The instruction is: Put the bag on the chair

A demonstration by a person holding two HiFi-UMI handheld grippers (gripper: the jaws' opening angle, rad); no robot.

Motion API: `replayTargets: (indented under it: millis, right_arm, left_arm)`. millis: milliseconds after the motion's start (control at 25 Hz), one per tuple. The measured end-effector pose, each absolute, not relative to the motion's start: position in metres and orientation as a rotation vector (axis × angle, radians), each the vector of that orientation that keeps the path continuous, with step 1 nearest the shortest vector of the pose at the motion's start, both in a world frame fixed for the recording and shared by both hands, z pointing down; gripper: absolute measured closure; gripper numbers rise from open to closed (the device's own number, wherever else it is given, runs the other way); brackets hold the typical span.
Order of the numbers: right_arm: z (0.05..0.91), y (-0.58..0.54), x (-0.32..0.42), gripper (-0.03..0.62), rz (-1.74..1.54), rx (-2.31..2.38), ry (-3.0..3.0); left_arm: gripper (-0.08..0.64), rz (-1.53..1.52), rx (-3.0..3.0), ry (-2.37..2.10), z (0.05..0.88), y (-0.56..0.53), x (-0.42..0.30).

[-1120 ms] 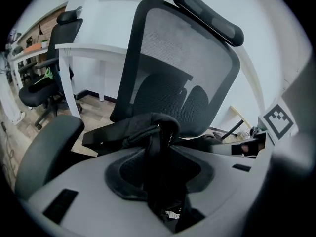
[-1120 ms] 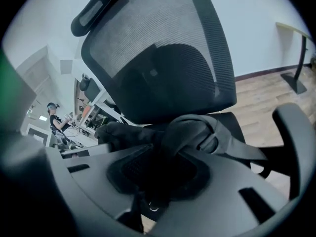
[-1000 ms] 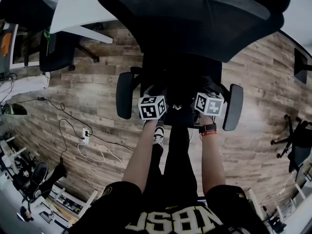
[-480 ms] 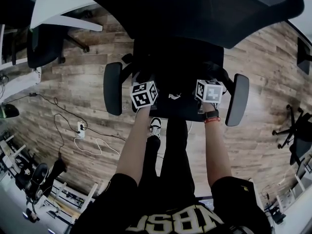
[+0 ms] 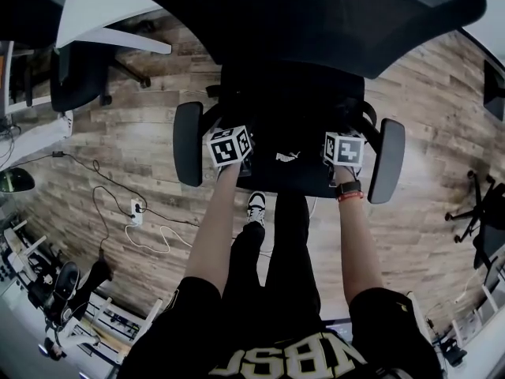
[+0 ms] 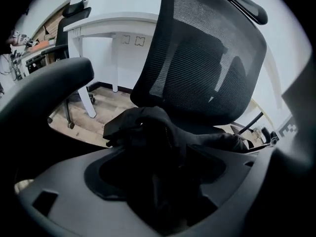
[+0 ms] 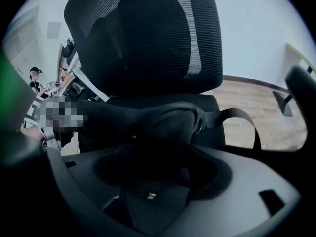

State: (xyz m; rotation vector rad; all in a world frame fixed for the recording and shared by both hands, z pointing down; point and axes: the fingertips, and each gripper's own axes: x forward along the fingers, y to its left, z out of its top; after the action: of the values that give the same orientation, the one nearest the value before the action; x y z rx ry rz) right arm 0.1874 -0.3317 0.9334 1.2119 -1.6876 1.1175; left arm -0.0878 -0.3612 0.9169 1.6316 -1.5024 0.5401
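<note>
The bag (image 5: 288, 144) lies on the seat of the chair (image 5: 331, 22), its long axis running side to side between the armrests (image 5: 187, 143). My left gripper (image 5: 230, 147) sits at its left end and my right gripper (image 5: 344, 148) at its right end, both equally near. Both sets of fingers have just been opening and now stand wide, with bag cloth directly ahead in each gap and no longer pinched. I judge the way out is straight back toward me, clear of the strap (image 7: 237, 120).

Bag (image 5: 286, 158) on chair (image 5: 331, 22) seat, between armrests (image 5: 188, 143); desk (image 5: 110, 10) behind chair, left; cables (image 5: 146, 231) on floor (image 5: 134, 144) left of chair.
</note>
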Motion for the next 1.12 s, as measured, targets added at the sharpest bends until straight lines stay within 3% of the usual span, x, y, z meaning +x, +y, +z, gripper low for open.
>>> replayTargets:
  millis: [560, 1120]
  right_arm:
    - [0.840, -0.293, 0.173, 0.264, 1.125, 1.324, -1.793]
    - [0.663, -0.274, 0.141, 0.282, 0.939, 1.570, -2.108]
  left_arm:
    - [0.184, 0.483, 1.660, -1.472, 0.845, -0.298, -0.074]
    - [0.185, 0.255, 2.004, -1.563, 0.645, -0.283, -0.068]
